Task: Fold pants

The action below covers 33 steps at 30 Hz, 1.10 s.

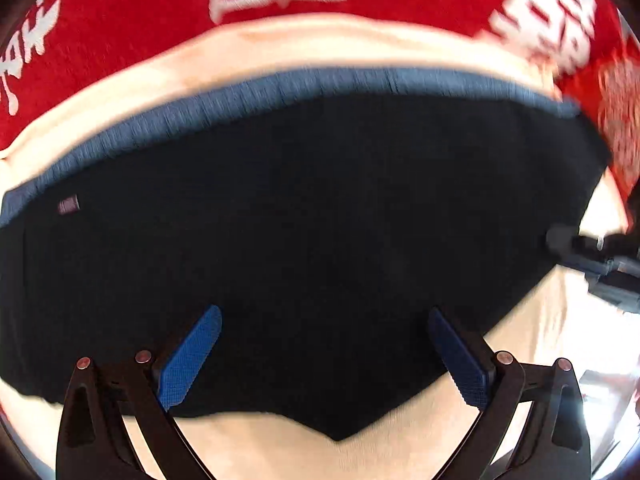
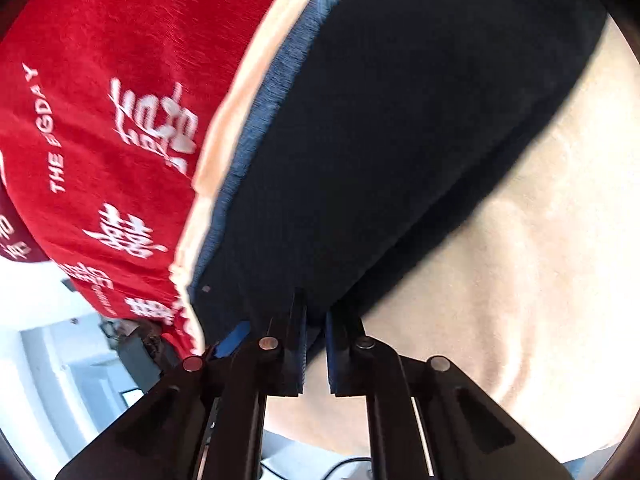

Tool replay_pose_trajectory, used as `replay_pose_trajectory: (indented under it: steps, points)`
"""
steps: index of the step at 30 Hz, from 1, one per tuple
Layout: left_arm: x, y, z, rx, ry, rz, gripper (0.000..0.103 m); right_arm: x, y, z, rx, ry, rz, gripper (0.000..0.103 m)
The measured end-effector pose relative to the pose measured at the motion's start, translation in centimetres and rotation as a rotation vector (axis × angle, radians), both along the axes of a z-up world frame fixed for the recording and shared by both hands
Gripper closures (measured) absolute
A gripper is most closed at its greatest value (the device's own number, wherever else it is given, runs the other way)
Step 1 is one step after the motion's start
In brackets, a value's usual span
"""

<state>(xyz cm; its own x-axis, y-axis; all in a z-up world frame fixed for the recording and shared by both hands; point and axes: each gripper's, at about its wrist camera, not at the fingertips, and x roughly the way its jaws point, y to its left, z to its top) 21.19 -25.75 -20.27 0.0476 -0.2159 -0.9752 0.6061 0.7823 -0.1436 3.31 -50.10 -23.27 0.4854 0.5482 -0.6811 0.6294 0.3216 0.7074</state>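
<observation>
- Bright daylight; the cream sheet (image 2: 540,280) glares almost white.
- The dark pants (image 1: 300,220) lose all detail.
- Motion blur smears the red cloth (image 1: 120,32) and its lettering.
- Fisheye bends the edges; corners go black.

Left hand-held gripper (image 1: 324,360): two black angular linkage arms with triangular cut-outs, round silver rivets at the joints, bright blue cross-hatched pads (image 1: 188,360) on the inner faces of the fingers. Right hand-held gripper (image 2: 315,350): same black frame, same silver rivets, dark slab-like fingers, a sliver of blue showing at the left, pale strips running along the arms.
</observation>
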Motion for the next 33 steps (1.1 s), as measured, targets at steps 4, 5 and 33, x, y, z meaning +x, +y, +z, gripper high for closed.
replay_pose_trajectory:
  steps: [4,5,33]
  points:
    - [0.0,0.8,0.0,-0.028,0.028,0.074,0.000,-0.7,-0.3,0.6,-0.010,0.002,0.039,0.095]
    - [0.1,0.7,0.1,-0.018,0.025,0.070,0.000,-0.5,-0.3,1.6,-0.051,0.009,0.089,0.093]
    - [2.7,-1.3,0.0,0.043,0.010,0.235,0.000,0.9,-5.5,6.5,-0.551,0.180,0.331,0.018]
